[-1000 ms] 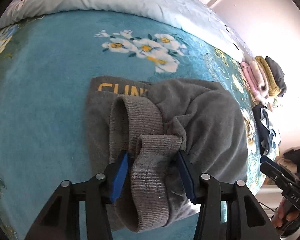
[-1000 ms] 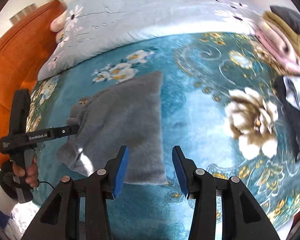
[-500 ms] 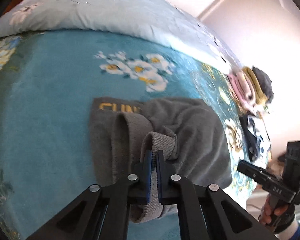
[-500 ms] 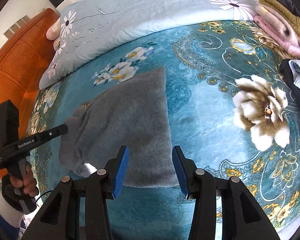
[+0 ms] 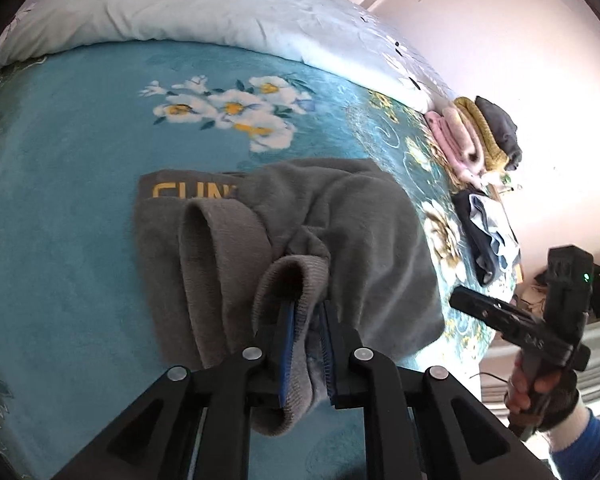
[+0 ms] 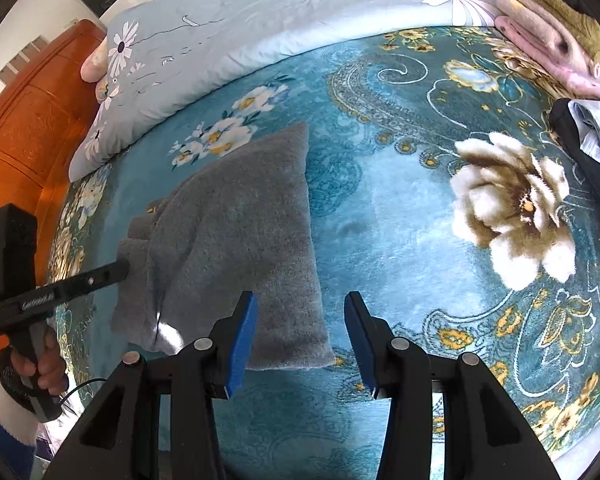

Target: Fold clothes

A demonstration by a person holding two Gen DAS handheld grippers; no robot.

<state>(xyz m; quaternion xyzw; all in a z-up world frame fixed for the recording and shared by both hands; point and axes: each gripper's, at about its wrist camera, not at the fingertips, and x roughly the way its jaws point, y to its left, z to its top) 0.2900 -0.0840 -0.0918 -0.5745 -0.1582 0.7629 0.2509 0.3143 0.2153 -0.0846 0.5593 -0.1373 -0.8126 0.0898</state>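
Left gripper [image 5: 305, 334]: a second ago it straddled the ribbed cuff [image 5: 296, 280] with jaws wide; then they pinched in, and now they are easing apart, cuff still pressed between the pads. Right gripper [image 6: 300, 340]: unchanged, jaws apart, nothing between them, over the sweater's [image 6: 236, 248] near edge. Sweater lies mid-blanket [image 6: 400, 220], left of centre. Left view alone shows the yellow lettering [image 5: 192, 191]; right view alone the headboard [image 6: 32, 120].

The left hand-held gripper [image 5: 306, 344] has clamped the grey cuff [image 5: 296, 280] (jaws now opening slightly).
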